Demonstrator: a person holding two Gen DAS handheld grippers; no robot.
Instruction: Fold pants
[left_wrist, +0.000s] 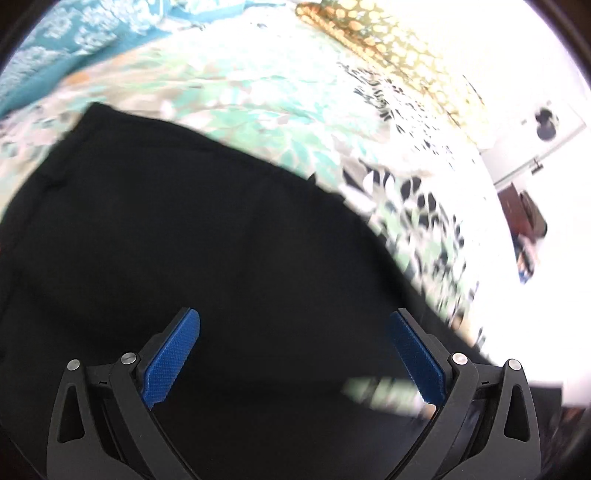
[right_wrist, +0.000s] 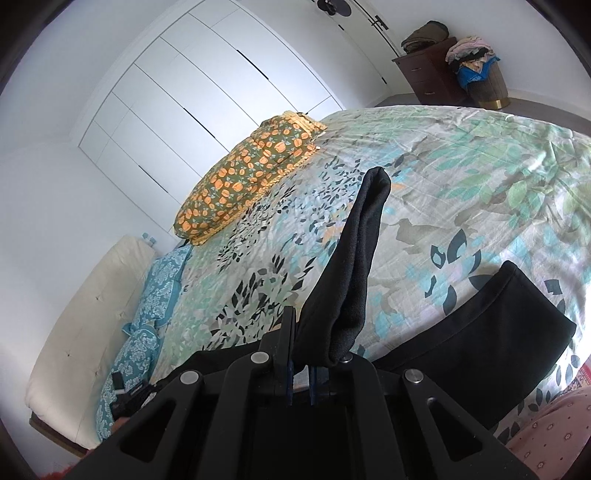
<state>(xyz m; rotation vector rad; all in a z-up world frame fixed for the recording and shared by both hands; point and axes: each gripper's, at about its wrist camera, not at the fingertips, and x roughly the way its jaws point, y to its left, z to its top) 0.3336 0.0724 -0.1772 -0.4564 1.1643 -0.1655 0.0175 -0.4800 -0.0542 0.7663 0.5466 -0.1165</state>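
Black pants (right_wrist: 351, 266) sit pinched in your right gripper (right_wrist: 301, 369); your left gripper (left_wrist: 295, 354) hangs wide above them, holding nothing.

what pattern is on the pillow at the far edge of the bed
Orange pumpkins with green leaves on an olive ground, with a yellow frilled edge. The pillow shows best in the right wrist view.

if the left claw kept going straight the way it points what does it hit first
Most likely the black pants. The open left claw points down at the cloth, which fills the view ahead of it on the bedspread. The frame is blurred, so depth is unclear.
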